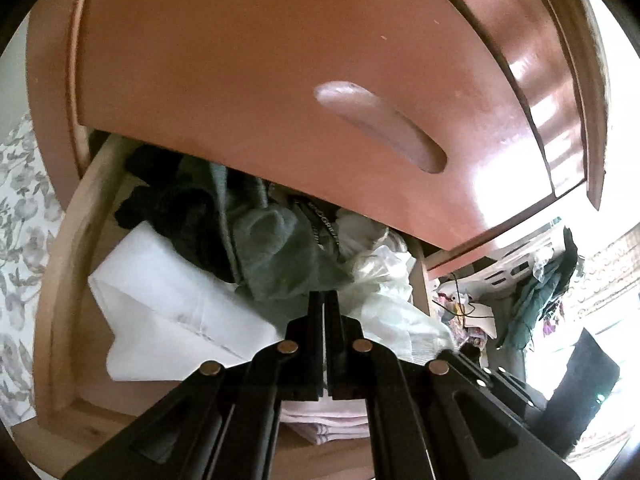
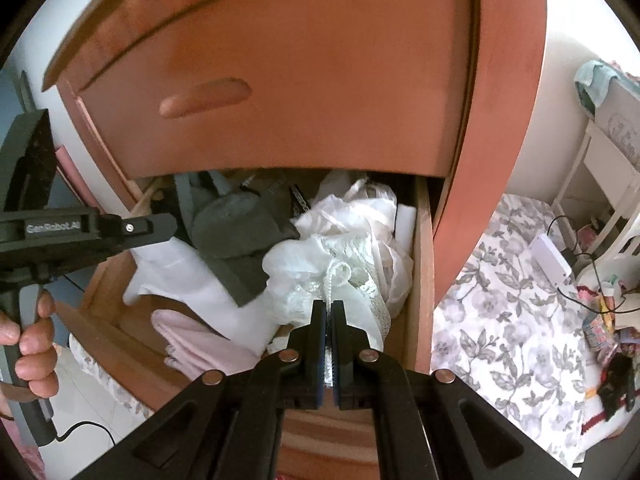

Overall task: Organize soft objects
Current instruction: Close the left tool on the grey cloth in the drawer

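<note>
Pinched in my right hand-held gripper (image 2: 328,304) is a white lace garment (image 2: 340,264), frilly and translucent, lying at the right end of the open drawer (image 2: 422,264). Left of it in that drawer sit one grey-green knit (image 2: 236,232), one folded white cloth (image 1: 168,300) and one pink folded piece (image 2: 200,340). My left hand-held gripper (image 1: 323,300) is closed on nothing; its body reads "GenRobot.AI".

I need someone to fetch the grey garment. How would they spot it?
Look in the open drawer under the reddish-brown drawer front. The grey garment lies at the middle back, between folded white cloth and lacy white fabric: thick, matte, the only grey piece.
</note>
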A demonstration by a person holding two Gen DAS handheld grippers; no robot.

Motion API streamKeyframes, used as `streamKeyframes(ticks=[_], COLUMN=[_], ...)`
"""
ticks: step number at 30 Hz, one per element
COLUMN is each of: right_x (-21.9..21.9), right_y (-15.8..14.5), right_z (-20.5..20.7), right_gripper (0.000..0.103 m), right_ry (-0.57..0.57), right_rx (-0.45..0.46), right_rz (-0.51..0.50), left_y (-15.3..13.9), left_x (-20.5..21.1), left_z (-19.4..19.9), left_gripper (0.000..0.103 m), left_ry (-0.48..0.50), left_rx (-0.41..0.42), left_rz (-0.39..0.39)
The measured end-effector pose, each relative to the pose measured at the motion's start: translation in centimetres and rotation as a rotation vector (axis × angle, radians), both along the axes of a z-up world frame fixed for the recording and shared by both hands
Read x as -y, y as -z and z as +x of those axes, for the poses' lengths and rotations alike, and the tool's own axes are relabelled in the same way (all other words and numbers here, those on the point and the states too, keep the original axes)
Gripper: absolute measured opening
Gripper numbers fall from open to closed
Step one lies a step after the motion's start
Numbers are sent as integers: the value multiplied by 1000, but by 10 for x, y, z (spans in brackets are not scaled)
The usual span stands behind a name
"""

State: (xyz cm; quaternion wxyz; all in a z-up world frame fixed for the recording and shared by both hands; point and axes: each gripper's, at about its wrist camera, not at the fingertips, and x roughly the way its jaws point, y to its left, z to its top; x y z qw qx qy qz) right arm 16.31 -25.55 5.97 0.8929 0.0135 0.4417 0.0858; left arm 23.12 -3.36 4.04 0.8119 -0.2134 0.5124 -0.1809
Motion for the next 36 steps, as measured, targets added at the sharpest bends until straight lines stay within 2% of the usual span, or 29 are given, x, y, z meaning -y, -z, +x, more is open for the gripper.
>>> streamKeyframes(ticks=[7,11,16,21,30,34,35,36], right_x=[0,5,8,14,16,16,16,16], right_y=[-10,-4,0,4,12,16,17,18], right_z=[-8,-6,-4,-1,4,6,7,7], right_gripper=[2,2,2,2,2,2,2,2], right_ry=[-2,7,11,19,11,10,11,11], right_rx=[15,4,-1,-6,-16,-23,-25,-28], right_rz=[-5,4,7,17,29,31,31,31], left_y=[9,17,23,34,53,56,56,55], left_x=[-20,-20,-17,-15,-1,5,6,7], left_z=[18,26,37,46,60,61,61,60], left_gripper=[2,24,29,29,29,29,26,14], left_ry=[-79,-91,-95,-108,-92,-76,-73,-69], left_rx=[-51,-74,-86,-118,-171,-164,-161,-154], left_rz=[71,82,113,146,91,101,103,101])
